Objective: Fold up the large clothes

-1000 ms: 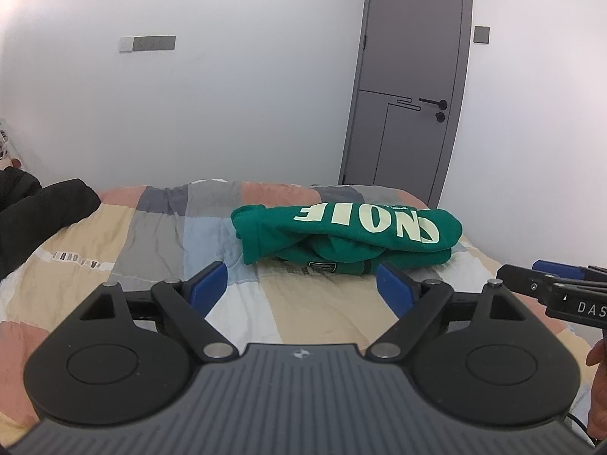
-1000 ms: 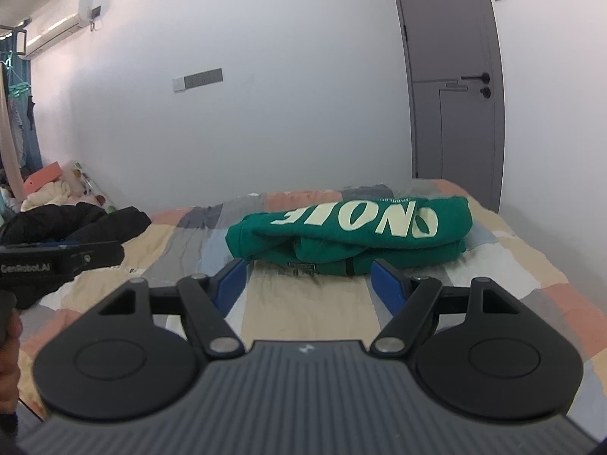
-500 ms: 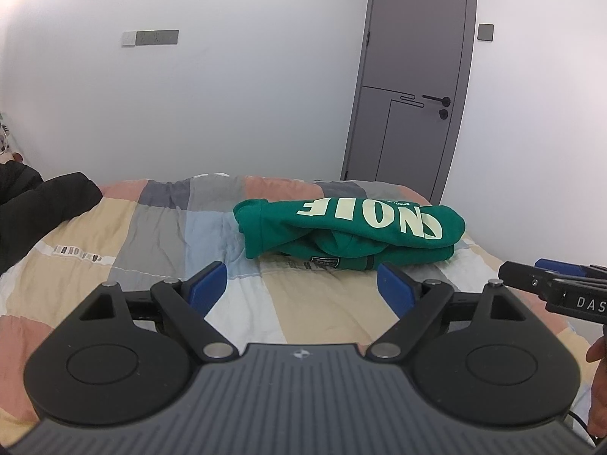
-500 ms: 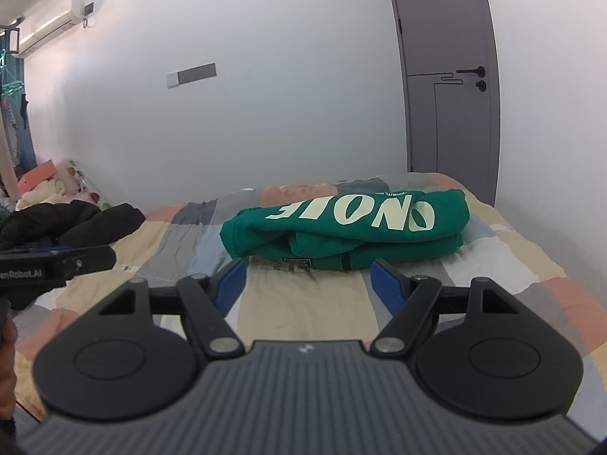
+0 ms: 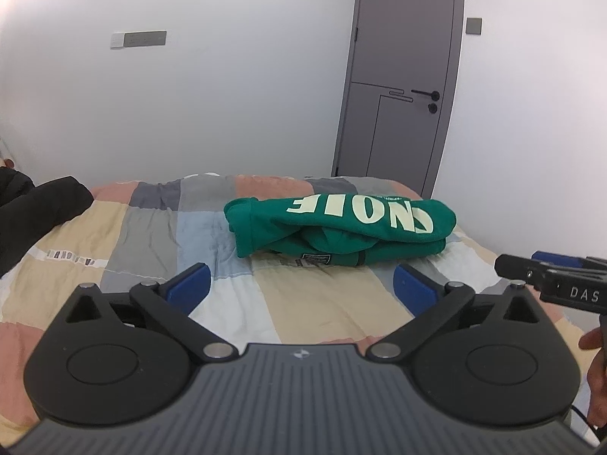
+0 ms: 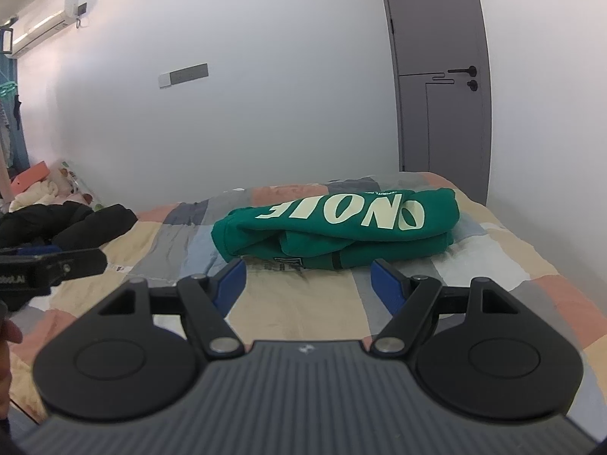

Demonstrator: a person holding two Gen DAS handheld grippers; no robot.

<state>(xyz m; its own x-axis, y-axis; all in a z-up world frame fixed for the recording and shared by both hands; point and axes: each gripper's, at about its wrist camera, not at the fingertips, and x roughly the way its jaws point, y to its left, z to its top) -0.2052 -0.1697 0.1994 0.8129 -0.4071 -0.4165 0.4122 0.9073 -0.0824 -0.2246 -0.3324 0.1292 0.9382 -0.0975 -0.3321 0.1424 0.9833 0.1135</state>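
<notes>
Risk: green sweatshirt [image 5: 337, 229] lies folded, bulky, on far side of patchwork bedspread [image 5: 322, 303]; top layer bulges, could spring open if nudged. Left gripper [image 5: 301, 284] jaws wide, just opened further, nothing between. Right gripper [image 6: 307, 280] jaws apart, empty. Careless re-grab may drag layers, undo fold.

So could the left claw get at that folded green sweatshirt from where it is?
Probably yes. The left claw has just been opening, with nothing between its jaws, and only bare patchwork quilt lies between it and the green sweatshirt. It would need to move forward.
</notes>
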